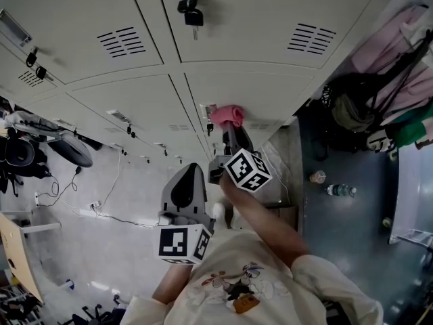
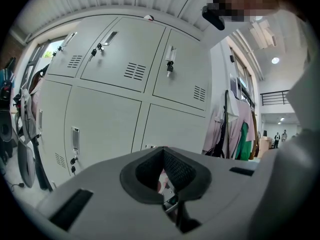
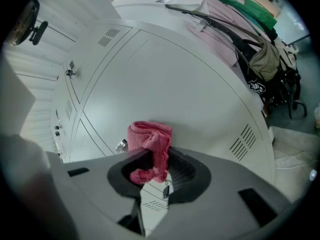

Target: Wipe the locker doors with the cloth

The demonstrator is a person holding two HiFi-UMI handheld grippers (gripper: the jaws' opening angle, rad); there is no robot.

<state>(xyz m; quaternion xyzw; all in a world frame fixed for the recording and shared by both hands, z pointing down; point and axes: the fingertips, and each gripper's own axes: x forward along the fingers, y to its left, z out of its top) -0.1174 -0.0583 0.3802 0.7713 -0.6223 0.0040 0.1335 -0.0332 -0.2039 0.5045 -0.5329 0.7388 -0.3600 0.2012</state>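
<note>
A pink cloth (image 1: 227, 115) is pressed against a pale grey locker door (image 1: 237, 83) near its lower edge, beside a small lock. My right gripper (image 1: 229, 127) is shut on it. In the right gripper view the cloth (image 3: 150, 144) bunches out between the dark pads of that gripper (image 3: 152, 164), with the door (image 3: 180, 89) close behind. My left gripper (image 1: 187, 187) hangs back from the lockers, lower and to the left, shut and holding nothing. The left gripper view looks past that gripper (image 2: 165, 176) at the bank of lockers (image 2: 110, 114).
Keys hang from a lock (image 1: 191, 12) on the upper door. Bags and hanging clothes (image 1: 382, 100) crowd the right of the lockers, with bottles (image 1: 337, 190) on the floor. An office chair (image 1: 24, 153) and cables (image 1: 101, 212) are at the left.
</note>
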